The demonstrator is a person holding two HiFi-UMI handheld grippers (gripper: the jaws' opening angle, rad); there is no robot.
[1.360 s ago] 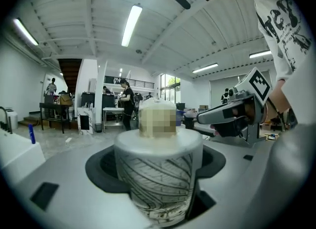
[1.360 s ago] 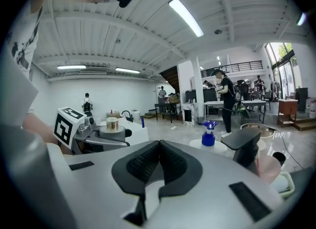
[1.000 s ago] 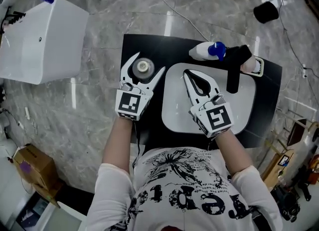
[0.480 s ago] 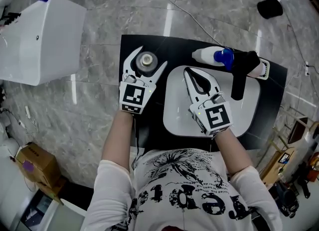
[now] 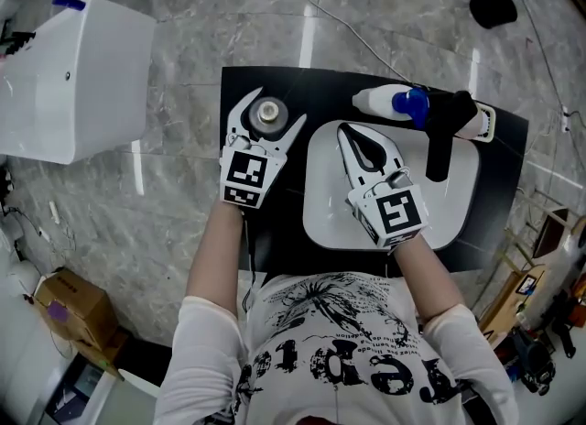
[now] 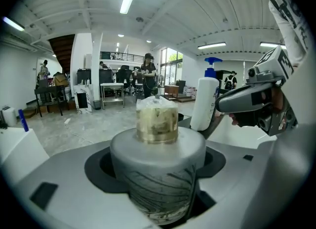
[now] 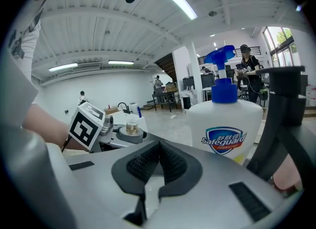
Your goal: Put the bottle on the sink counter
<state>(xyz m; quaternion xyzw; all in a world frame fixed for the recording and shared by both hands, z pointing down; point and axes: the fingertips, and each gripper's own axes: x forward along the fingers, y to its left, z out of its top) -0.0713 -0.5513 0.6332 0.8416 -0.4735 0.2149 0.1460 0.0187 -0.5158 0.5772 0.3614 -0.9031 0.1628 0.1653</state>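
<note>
- pinching a small grey bottle (image 6: 157, 149) tight in the left gripper (image 5: 272, 112), over the black desk (image 5: 275, 240), just left of the white sink (image 5: 320, 203).
- cannot tell if set down on the desk or held a bit above it.
- topped with a gold neck (image 6: 157, 123) under clear wrap (image 6: 156, 103); cannot see what is inside.
- holding the right gripper (image 5: 352, 136) pressed together on nothing, over the sink bowl.
- at the back of the desk, standing up: a white soap bottle (image 5: 375, 99) with a blue pump (image 5: 407, 104), just beside the black tap (image 5: 438, 148).
</note>
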